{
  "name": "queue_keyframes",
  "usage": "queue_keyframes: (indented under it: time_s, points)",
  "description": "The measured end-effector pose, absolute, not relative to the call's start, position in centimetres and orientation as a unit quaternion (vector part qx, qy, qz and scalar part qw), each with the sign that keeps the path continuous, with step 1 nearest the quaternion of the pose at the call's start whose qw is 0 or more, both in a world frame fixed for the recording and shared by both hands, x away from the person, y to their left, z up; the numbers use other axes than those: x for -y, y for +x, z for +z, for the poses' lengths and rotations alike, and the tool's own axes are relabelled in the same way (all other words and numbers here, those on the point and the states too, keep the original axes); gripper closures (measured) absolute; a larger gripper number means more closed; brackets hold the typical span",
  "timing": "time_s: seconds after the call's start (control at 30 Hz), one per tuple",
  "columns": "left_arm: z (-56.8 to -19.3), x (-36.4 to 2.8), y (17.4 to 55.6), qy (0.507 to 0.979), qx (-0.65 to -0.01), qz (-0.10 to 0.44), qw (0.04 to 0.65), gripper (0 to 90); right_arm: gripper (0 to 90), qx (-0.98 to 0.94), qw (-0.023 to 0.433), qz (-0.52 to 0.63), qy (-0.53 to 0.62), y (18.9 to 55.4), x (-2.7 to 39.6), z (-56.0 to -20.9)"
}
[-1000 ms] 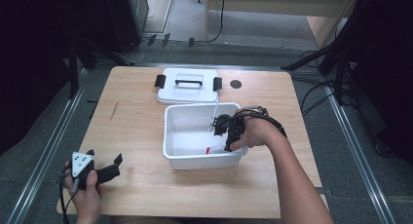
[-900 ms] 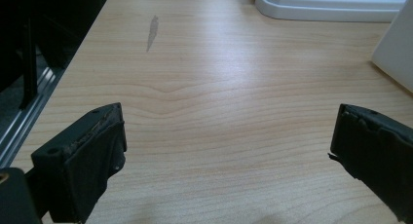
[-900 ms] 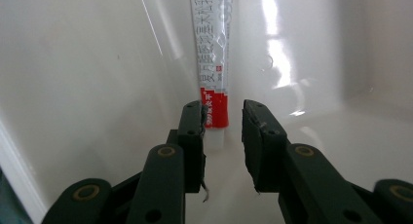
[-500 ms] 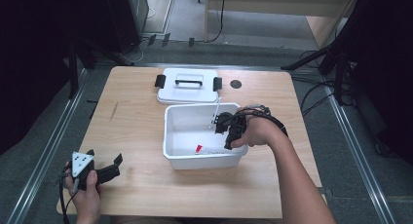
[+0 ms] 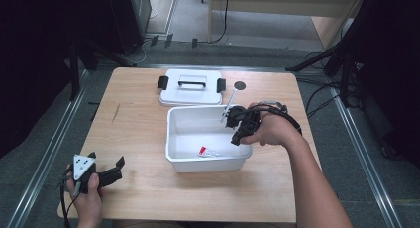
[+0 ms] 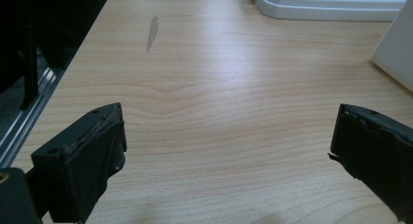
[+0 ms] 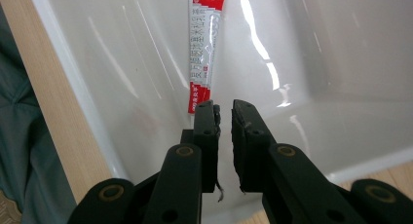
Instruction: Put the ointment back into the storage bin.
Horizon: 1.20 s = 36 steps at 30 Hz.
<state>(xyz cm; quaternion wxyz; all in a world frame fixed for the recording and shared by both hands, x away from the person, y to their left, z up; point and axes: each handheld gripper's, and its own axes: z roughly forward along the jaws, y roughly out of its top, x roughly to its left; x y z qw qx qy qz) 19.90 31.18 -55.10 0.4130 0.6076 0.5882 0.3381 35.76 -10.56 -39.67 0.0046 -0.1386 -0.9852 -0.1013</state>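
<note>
1. A pale wooden bench (image 5: pixel 143 139) stands over grey floor.
2. Near edge: the left gripper (image 5: pixel 101 176) rests on the wood, jaws wide apart, empty.
3. Mid-bench: a white tub (image 5: pixel 173 139) holds a red-and-white tube (image 7: pixel 204 53); the right gripper (image 7: pixel 223 114) hangs over it, jaws nearly together, gripping nothing.
4. Beyond lies the white lid (image 5: pixel 190 89).

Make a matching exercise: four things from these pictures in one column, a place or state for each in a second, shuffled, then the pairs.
Things:
1. tube
2. lid
3. left tongs
4. right tongs

Places or states:
A. jaws wide apart, low over bare wood at the table's near left corner
B. lying flat on the bin's floor
C. jaws nearly together, inside the white bin
D. resting on the table behind the bin

Pairs: 1-B, 2-D, 3-A, 4-C
</note>
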Motion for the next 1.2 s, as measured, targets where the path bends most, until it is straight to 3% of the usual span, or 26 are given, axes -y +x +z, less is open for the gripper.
queue_keyframes:
  time_s: [0.73, 1.2]
  points:
    - [-55.1, -31.1, 19.9, 0.607, -0.588, 0.34, 0.413, 0.1, 79.6, 0.97, -0.027, -0.14, -0.196, 35.2, 16.6, -36.3]
    - [-55.1, -31.1, 19.9, 0.607, -0.588, 0.34, 0.412, 0.1, 62.2, 0.958, -0.036, -0.151, -0.241, 35.4, 19.7, -37.5]
